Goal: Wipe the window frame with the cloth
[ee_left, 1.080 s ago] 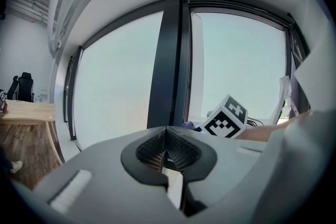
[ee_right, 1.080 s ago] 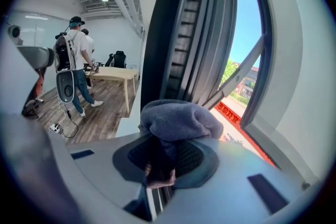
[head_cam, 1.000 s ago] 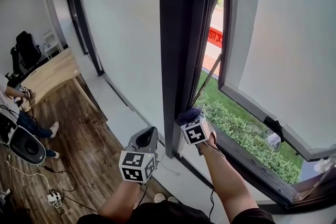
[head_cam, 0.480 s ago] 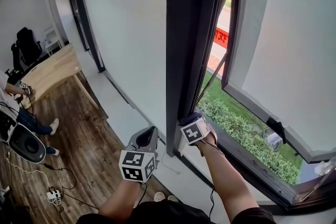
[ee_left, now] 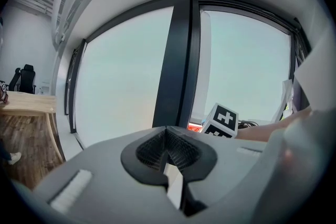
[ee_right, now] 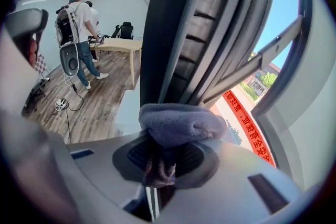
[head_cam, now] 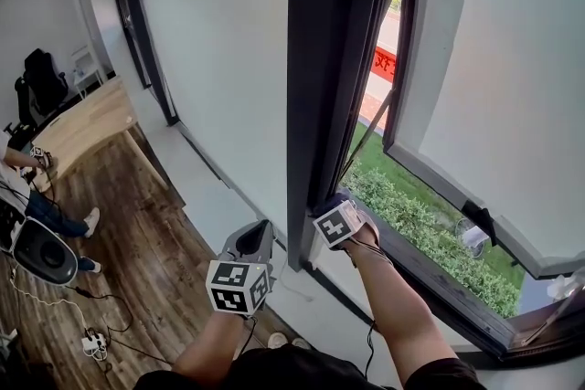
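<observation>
While the left gripper [ee_left: 167, 138] has its jaws pressed together, the right gripper [ee_right: 160, 157] pinches the cloth [ee_right: 181, 123] in its jaws, against the window frame [ee_right: 176, 34].

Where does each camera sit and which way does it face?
Head view: on the head, looking down at window frame; forearms, left gripper, right gripper show.
Left gripper view: on that gripper, facing the frame; shut jaws show.
Right gripper view: on that gripper, close to the frame; jaws clamp the cloth.
Shared: all show the frame.
</observation>
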A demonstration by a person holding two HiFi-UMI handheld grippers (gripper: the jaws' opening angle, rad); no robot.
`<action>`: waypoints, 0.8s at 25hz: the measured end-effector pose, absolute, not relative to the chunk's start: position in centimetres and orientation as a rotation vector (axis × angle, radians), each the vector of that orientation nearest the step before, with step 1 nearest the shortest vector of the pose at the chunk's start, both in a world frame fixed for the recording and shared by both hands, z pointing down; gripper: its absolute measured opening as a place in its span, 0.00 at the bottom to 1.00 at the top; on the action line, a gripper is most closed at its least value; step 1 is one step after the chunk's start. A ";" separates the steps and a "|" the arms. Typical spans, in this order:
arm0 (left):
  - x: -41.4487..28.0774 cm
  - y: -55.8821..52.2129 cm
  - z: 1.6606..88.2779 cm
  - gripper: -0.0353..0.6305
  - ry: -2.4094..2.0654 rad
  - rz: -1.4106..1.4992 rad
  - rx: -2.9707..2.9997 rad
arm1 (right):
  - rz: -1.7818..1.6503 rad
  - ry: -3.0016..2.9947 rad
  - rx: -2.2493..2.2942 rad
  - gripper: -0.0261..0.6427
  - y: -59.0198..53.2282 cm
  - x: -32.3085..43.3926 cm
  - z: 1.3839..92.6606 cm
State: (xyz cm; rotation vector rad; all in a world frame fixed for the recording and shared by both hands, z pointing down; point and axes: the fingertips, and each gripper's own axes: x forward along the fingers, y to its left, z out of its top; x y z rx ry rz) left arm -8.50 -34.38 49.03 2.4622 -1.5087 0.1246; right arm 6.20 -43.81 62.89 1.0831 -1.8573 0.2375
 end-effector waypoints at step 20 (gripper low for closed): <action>-8.2 -31.1 47.2 0.06 -1.514 0.073 2.501 | 0.178 -2.170 1.305 0.15 -36.8 3.4 57.6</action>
